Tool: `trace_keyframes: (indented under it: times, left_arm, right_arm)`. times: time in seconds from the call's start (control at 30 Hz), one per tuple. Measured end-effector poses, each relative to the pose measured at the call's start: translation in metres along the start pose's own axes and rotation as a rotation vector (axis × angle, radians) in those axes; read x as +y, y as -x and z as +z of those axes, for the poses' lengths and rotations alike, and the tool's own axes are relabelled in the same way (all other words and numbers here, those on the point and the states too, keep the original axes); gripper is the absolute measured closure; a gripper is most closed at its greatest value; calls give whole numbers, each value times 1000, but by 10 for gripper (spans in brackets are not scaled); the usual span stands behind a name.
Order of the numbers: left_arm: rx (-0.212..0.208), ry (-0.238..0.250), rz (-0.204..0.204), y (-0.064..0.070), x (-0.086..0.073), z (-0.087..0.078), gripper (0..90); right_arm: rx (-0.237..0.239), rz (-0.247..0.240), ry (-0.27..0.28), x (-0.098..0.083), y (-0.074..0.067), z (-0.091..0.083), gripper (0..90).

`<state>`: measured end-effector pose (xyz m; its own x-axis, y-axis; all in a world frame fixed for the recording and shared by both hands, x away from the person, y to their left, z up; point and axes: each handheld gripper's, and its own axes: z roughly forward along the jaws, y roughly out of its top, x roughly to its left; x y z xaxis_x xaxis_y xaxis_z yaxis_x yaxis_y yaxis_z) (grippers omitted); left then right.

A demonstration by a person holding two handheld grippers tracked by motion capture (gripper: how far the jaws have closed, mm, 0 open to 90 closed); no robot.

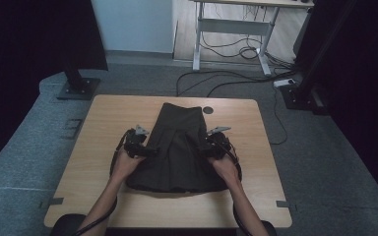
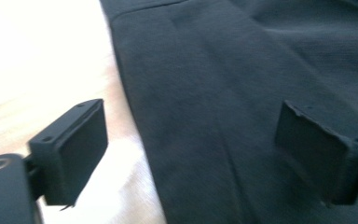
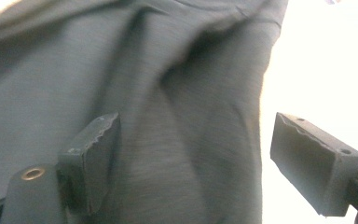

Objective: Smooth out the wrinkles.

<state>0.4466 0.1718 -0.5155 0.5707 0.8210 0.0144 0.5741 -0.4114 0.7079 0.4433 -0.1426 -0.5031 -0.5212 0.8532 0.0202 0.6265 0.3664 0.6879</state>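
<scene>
A dark skirt (image 1: pixel 177 147) lies flat on the wooden table (image 1: pixel 103 123), waistband away from me and wide hem near me. My left gripper (image 1: pixel 150 151) hovers at the garment's left edge, jaws open, one over bare wood and the other over cloth (image 2: pixel 205 107). My right gripper (image 1: pixel 202 150) stands at the right edge, also open. In the right gripper view its left jaw is over creased fabric (image 3: pixel 168 116) and its right jaw over the bright tabletop. No cloth is pinched by either pair of pads.
A small black round disc (image 1: pixel 207 110) sits on the table just right of the waistband. Beyond the table are stand bases (image 1: pixel 78 88), floor cables (image 1: pixel 226 78) and a white desk frame (image 1: pixel 231 29).
</scene>
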Motion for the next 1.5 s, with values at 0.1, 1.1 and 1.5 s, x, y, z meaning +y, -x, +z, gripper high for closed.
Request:
trace_keyframes:
  times: [0.1, 1.1, 1.5]
  left_arm:
    - [17, -36, 18, 1, -3, 12, 121]
    - [-67, -23, -28, 49, -79, -37, 156]
    - [-113, -29, 17, 55, -76, -56, 161]
  right_arm:
    - [-32, 20, -22, -8, 10, 7, 172]
    - [52, -26, -27, -94, -21, -33, 223]
    - [106, -64, -62, -102, -37, -55, 214]
